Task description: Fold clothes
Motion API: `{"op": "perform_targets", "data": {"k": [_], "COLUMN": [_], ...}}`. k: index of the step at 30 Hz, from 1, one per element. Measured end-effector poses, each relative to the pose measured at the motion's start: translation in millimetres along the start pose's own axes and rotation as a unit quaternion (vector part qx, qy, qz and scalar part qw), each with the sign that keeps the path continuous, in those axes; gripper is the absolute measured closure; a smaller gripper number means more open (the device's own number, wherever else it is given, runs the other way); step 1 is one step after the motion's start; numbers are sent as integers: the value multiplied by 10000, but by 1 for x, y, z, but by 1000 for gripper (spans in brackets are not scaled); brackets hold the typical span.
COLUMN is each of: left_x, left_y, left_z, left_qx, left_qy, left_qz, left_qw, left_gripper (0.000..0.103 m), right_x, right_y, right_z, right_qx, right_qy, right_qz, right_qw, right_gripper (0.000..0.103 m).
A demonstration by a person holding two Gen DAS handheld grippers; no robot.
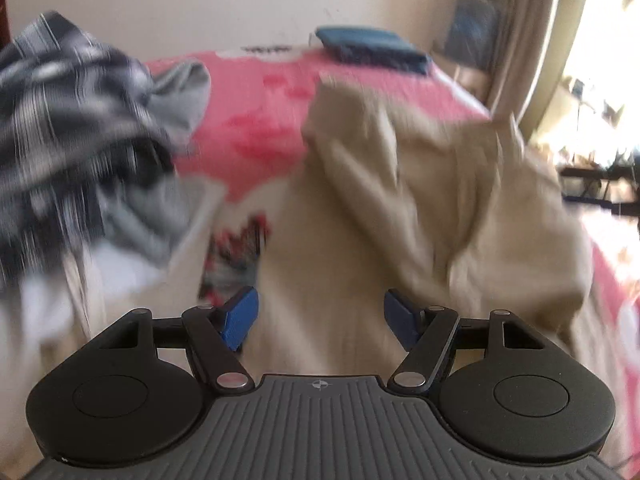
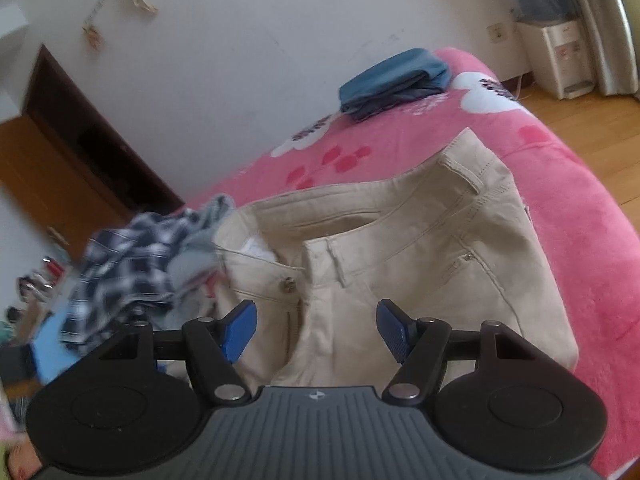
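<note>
Your left gripper [image 1: 320, 316] hangs spread wide and empty over the beige trousers [image 1: 400, 208], with the plaid shirt [image 1: 60, 120] heaped to their left on the pink bed [image 1: 260, 120]. Your right gripper [image 2: 316, 330], fingers likewise wide apart and holding nothing, sits just short of the trousers' waistband [image 2: 320, 248]; folded blue clothes [image 2: 392, 80] lie at the bed's far edge.

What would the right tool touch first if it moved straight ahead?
Most likely the beige trousers: the open right tool points at their front, near the waistband button. Depth is unclear, so the exact spot is uncertain.
</note>
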State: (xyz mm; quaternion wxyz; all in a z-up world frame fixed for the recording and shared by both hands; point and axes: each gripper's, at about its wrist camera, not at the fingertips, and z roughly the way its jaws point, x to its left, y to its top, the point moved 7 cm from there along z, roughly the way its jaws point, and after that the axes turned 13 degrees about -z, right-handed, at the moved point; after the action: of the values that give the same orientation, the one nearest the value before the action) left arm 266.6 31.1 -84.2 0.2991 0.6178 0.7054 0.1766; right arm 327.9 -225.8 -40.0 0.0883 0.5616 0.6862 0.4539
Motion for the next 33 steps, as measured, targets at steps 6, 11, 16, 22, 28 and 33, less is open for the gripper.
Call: {"op": "perform_targets", "data": {"k": [6,11,16,22,28,33], "left_x": [-8,-3,1,-4,-10,-12], "left_y": [-6,5,2,3,5,8], "left_z": [21,41,57,61,65,64], "left_qx": [-332,-455,-406,-603,-795,-863], "left_qy": [158,343,333,364,401,327], "left_qz": [186,101,-39,251,427,350], "left_qw": [9992,9983,9986,9972,9951,9951], "left_gripper": [34,34,33,33,33,33], "right_x": [0,-18,-63,-85,-92,-92], "right_y": [-2,12,13,-22,-22,-10], "right_z": [17,14,6,5,20,17], "right_qx": [410,474,659,929,777,592], "right_qy": [-205,-1248,-2045,-2044,-2280,-2447], "right_qz": [-197,-897,-1000,-890,-1312,-1533], "right_qw": [9988,9870,9715,9704,9617,9556], "right_gripper": [34,34,34,33,53,101]}}
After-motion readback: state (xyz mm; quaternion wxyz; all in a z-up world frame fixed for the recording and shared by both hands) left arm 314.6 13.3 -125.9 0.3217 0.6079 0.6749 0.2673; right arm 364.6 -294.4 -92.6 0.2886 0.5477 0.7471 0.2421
